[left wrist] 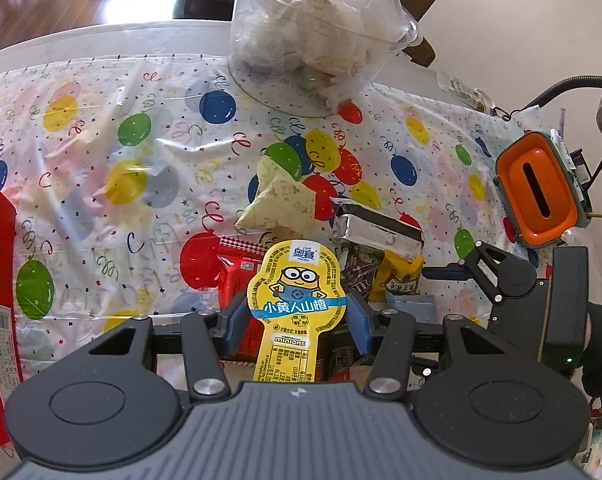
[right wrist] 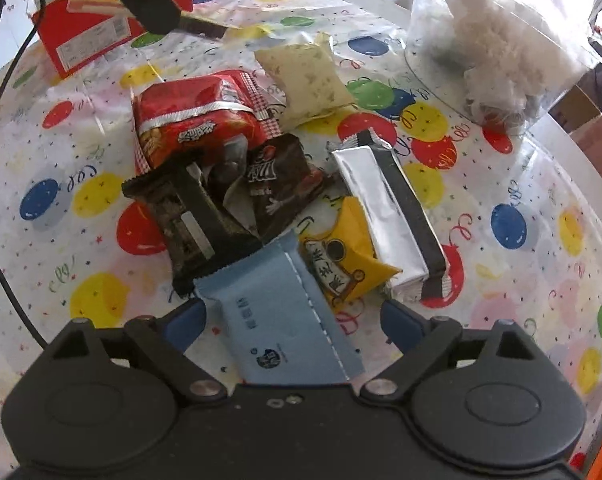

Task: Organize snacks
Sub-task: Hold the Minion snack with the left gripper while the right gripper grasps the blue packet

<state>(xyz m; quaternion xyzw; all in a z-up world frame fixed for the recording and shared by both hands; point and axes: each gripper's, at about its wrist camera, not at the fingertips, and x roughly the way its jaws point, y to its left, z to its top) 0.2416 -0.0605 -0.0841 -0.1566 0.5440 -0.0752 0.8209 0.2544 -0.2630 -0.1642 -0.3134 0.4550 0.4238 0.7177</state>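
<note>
L gripper (left wrist: 297, 320) is clamped on a yellow Minions packet (left wrist: 297, 300), long axis running along the fingers, wide rounded head pointing away from the cam, narrow stem toward it; it's held above the snack pile. R gripper (right wrist: 293, 324) has its jaws apart w/ a light-blue packet (right wrist: 277, 320) lying between them on the balloon-print cloth (right wrist: 501, 280), pads not pressing it, long axis slanted toward the cam & right.

A left gripper (left wrist: 297, 320) clamps a yellow Minions snack packet (left wrist: 297, 300) above a snack pile (left wrist: 341, 248) on a balloon-print tablecloth (left wrist: 101, 160).
</note>
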